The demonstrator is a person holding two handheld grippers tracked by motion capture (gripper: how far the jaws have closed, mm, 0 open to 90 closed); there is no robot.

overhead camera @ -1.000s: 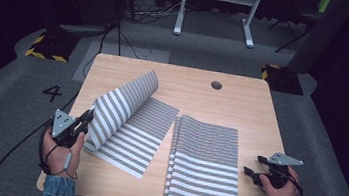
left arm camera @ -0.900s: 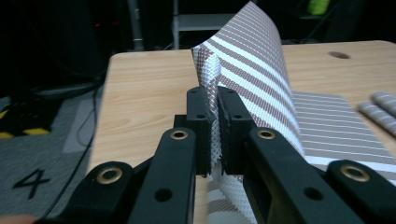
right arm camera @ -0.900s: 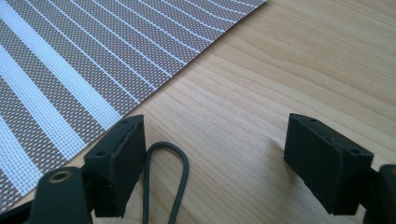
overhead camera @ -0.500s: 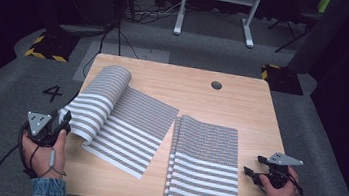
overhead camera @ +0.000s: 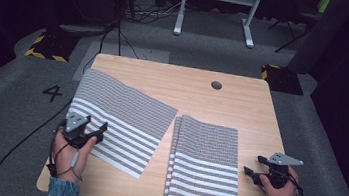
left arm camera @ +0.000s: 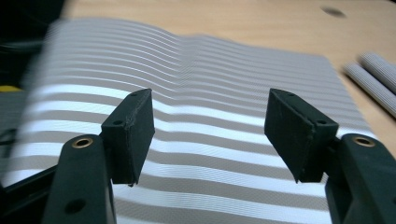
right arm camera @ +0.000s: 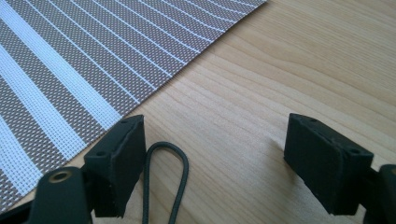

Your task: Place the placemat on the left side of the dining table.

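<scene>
The striped placemat (overhead camera: 120, 116) lies unrolled and nearly flat on the wooden table (overhead camera: 242, 106), its woven mesh just ahead of and beneath the left gripper (overhead camera: 91, 133), whose fingers have just been opening and stand wide with nothing between them. The release looks done, so next comes squaring it, perhaps beside the folded mat (overhead camera: 204, 164). The right gripper (overhead camera: 253, 167) gapes empty, that mat's edge just beyond its fingers.

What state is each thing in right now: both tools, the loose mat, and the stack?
Left tool: open, jaws just opened, nothing between them, above the loose mat's near edge.
Right tool: open, nothing held, beside the stack.
Loose striped mat: unrolled, spread nearly flat, slight ripple.
Stack of striped mats: flat, edges roughly aligned.
Table: bare wood at the far side.
</scene>
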